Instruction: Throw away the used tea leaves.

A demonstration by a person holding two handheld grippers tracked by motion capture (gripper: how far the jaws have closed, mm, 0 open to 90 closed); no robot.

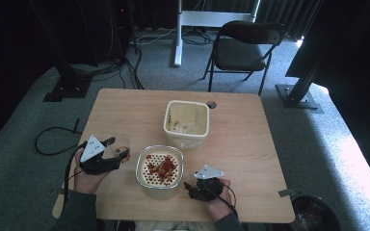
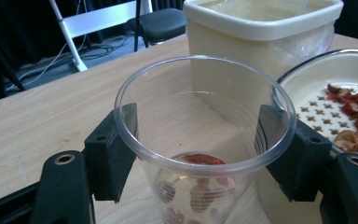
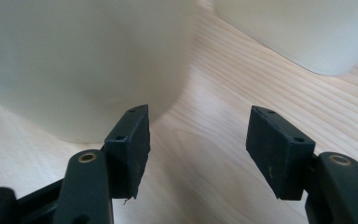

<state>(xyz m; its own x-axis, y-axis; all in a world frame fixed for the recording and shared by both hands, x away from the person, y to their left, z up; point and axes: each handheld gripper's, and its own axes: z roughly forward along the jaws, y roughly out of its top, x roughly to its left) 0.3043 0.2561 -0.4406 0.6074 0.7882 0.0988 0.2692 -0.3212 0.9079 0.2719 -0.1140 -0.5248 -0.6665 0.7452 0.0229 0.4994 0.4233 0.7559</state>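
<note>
My left gripper [image 1: 112,153] is shut on a clear plastic cup [image 1: 121,148] at the table's front left. In the left gripper view the two black pads [image 2: 114,149] press the cup [image 2: 191,186] from either side below its rim, and a few red dried fruit pieces lie in its bottom. A white perforated container [image 1: 159,168] with red dried fruit pieces [image 1: 163,166] stands just right of the cup. My right gripper [image 1: 189,188] is low beside that container's right side. Its jaws [image 3: 205,140] stand open with nothing between them, close to the white wall [image 3: 84,60].
A cream tub [image 1: 187,118] with a clear liner stands behind the fruit container, mid-table. The wooden table [image 1: 241,144] is bare to the right. A folding chair [image 1: 243,48] and cables lie on the floor beyond the far edge, a dark bin [image 1: 315,214] at the front right corner.
</note>
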